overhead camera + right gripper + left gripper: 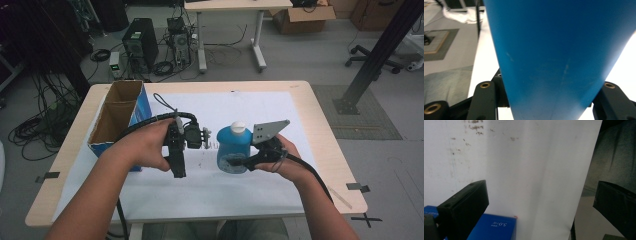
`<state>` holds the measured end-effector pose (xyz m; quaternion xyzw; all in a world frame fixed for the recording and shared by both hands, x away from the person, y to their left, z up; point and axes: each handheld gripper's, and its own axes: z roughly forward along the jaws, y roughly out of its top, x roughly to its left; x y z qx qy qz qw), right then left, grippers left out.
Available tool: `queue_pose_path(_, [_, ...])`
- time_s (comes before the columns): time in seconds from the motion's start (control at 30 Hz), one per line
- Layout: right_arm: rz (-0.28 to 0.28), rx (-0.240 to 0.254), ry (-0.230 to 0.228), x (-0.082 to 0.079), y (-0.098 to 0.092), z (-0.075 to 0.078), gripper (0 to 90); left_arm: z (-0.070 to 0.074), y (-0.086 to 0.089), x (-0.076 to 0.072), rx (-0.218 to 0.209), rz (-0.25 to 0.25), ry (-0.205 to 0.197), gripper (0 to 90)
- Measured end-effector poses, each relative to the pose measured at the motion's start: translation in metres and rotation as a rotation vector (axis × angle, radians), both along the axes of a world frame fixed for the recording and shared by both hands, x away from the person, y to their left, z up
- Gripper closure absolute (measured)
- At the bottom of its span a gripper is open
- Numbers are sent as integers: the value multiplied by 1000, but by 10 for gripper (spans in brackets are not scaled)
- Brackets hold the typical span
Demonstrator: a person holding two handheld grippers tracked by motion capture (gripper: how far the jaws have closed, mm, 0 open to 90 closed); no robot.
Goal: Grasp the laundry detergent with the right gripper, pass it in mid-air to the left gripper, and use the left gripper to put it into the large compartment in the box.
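Right claw (239,162) is clamped on the blue bottle (233,150), jaws pressing either side of its lower body, bottle upright with the white cap above the claw. Just beside it, the left claw (541,202) stands wide open, nothing between its jaws. Beyond that left claw, the open blue box (119,120) sits on the desk (300,100).

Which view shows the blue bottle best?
The high view: the blue bottle shows whole there, white cap up, held at its side by the right gripper. The right gripper view has just a close stretch of its blue wall between the jaws. The left gripper view faces the white table cover.
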<state>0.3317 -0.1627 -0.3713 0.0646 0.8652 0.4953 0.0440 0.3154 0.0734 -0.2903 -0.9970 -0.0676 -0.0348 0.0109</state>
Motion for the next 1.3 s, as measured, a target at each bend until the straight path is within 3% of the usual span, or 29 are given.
queue_pose_path(0.2, [60, -4, 6, -5, 15, -10, 444, 7, -9, -2, 4, -16, -2, 2])
queue_pose_path(0.6, [117, 13, 20, -11, 31, -20, 444, 22, -28, -3, -16, -55, -5, 2])
queue_pose_path(0.97, [146, 16, 14, -16, 57, -21, 444, 31, -40, -9, -23, -78, -2, 2])
queue_pose_path(1.3, [146, 25, 9, -18, 71, -21, 443, 29, -42, -12, -13, -83, -3, 3])
